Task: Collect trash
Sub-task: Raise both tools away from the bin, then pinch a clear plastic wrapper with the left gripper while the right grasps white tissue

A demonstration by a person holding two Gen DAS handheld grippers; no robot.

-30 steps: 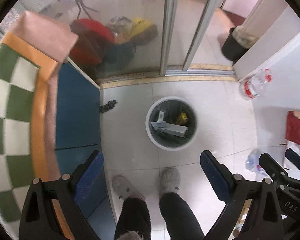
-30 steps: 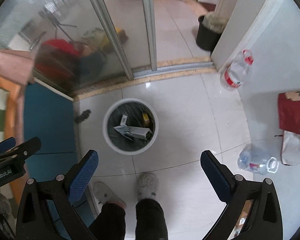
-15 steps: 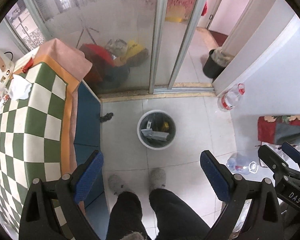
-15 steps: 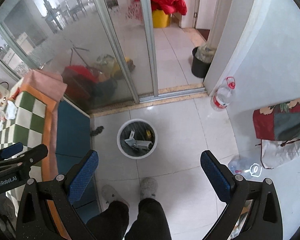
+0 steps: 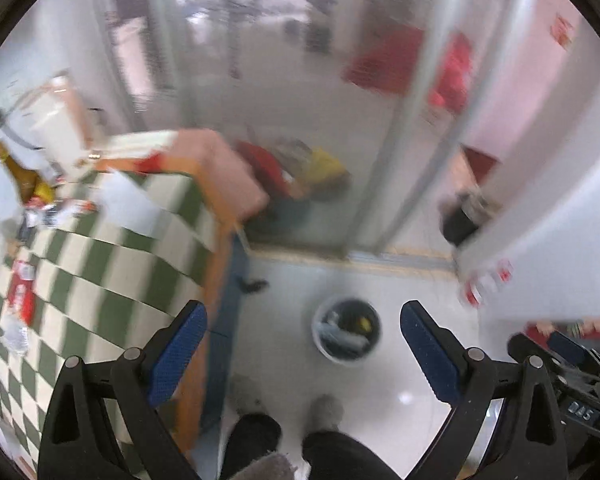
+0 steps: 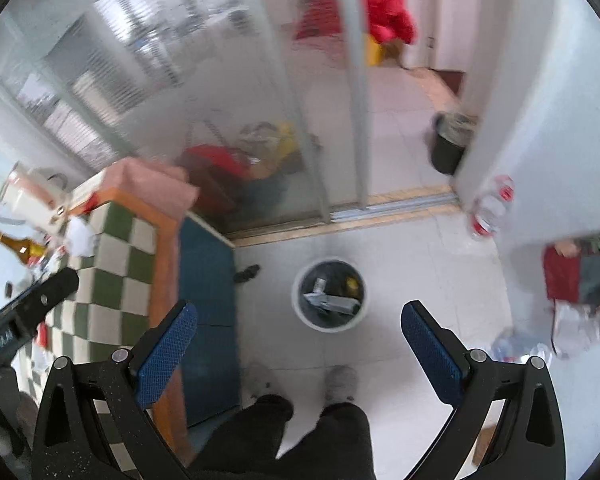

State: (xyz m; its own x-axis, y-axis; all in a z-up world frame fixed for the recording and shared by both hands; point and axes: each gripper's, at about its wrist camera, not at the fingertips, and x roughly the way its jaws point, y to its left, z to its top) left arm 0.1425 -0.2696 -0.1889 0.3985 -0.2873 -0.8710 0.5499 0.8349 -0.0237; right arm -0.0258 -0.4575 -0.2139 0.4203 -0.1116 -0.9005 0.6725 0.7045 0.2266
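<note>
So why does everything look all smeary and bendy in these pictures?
Left wrist view: the camera is moving, so the checkered table and glass door smear, while the left gripper riding with it stays sharp. Right wrist view: milder blur, the trash bin reads clearly. Both views: the fisheye lens curves straight edges.

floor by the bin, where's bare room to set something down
Bare tile lies right of the bin, up to the bags and bottles. Also between bin and door track. The table far end is crowded with litter.

tablecloth (image 6: 116, 264) — green-white checks, orange border | bin (image 6: 329, 322) — white rim | fingers (image 6: 166, 350) — blue
</note>
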